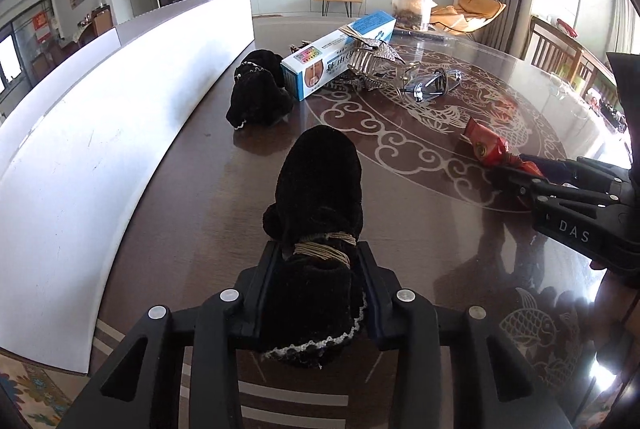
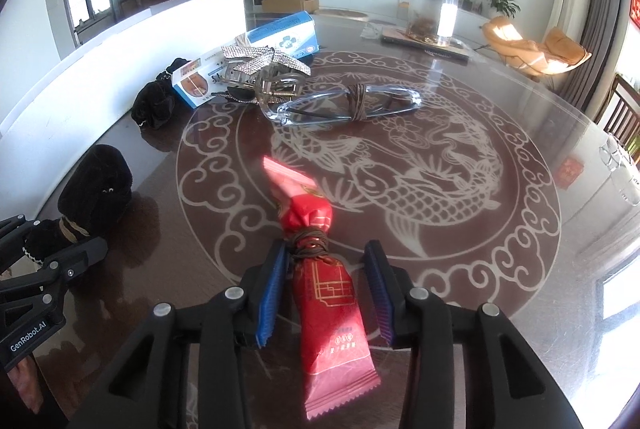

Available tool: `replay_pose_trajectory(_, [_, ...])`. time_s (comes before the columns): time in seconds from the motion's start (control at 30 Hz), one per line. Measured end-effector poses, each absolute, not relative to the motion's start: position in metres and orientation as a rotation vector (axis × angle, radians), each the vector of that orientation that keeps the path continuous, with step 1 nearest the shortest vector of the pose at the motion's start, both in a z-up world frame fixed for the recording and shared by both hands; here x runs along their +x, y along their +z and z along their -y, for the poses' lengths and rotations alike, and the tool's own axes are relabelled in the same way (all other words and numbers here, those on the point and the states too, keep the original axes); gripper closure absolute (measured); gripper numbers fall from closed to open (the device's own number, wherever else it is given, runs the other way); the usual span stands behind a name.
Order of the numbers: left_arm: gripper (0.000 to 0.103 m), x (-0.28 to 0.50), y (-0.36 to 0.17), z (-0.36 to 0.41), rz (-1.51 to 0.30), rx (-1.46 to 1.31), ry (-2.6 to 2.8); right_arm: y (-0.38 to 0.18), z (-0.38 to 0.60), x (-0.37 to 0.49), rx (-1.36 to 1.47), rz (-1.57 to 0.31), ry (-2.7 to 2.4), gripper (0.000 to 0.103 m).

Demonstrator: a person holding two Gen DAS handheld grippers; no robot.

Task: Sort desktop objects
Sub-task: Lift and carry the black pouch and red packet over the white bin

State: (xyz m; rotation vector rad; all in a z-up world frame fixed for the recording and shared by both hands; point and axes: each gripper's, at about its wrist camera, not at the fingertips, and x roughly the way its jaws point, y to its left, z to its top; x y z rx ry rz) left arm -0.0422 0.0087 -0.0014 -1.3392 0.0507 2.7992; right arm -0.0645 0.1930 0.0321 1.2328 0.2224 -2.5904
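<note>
Black velvet pouch in the left tongs, red packet between the right ones.

Pinched at its string-tied neck, the black pouch (image 1: 320, 197) sits in the left tongs (image 1: 320, 253), whose pads press its sides, probably because the neck is its narrowest, firmest part; it seems to rest on the counter (image 1: 420, 229) near the white board (image 1: 100, 117). The right tongs (image 2: 326, 269) stand spread around the red packet (image 2: 320, 269), which lies flat on the counter; one pad is at its tied waist, the other apart. A second pouch (image 1: 258, 97), a box (image 1: 336, 49), a hair clip (image 1: 372, 63) and glasses (image 2: 344, 105) wait beyond, likely unsorted.
</note>
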Motion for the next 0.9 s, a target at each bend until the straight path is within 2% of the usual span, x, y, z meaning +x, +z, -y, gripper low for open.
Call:
replay_pose_trajectory(0.03, [0.052,-0.045,-0.003,-0.007,-0.049,-1.348,2.813,0.032,-0.193,-0.065,1.233,-0.223,-2.592,0.061])
replay_pose_trajectory(0.1, [0.031,-0.048,-0.006,0.000,0.004,-1.370,2.818,0.032,-0.194,-0.065,1.238,-0.225,-2.600,0.057])
replay_pose_trajectory(0.17, [0.027,-0.052,-0.010,-0.001,0.046,-1.371,2.813,0.032,-0.195,-0.066,1.244,-0.218,-2.608,0.049])
replay_pose_trajectory(0.2, [0.026,-0.053,-0.010,-0.001,0.037,-1.377,2.812,0.031,-0.196,-0.067,1.249,-0.213,-2.601,0.041])
replay_pose_trajectory(0.23, [0.025,-0.054,-0.011,-0.004,0.012,-1.385,2.811,0.030,-0.195,-0.067,1.252,-0.213,-2.591,0.037])
replay_pose_trajectory(0.3, [0.018,-0.056,-0.013,-0.010,-0.035,-1.398,2.812,0.030,-0.193,-0.066,1.247,-0.223,-2.582,0.037])
replay_pose_trajectory(0.57, [0.000,-0.062,-0.018,-0.009,-0.019,-1.455,2.789,0.029,-0.193,-0.067,1.252,-0.213,-2.577,0.035])
replay_pose_trajectory(0.67, [0.000,-0.062,-0.018,-0.010,-0.021,-1.456,2.789,0.029,-0.193,-0.067,1.253,-0.212,-2.577,0.034])
replay_pose_trajectory(0.73, [0.000,-0.062,-0.018,-0.011,-0.022,-1.455,2.790,0.028,-0.193,-0.068,1.258,-0.212,-2.570,0.027])
replay_pose_trajectory(0.9, [0.000,-0.062,-0.019,-0.011,-0.021,-1.454,2.790,0.028,-0.192,-0.068,1.259,-0.225,-2.571,0.025])
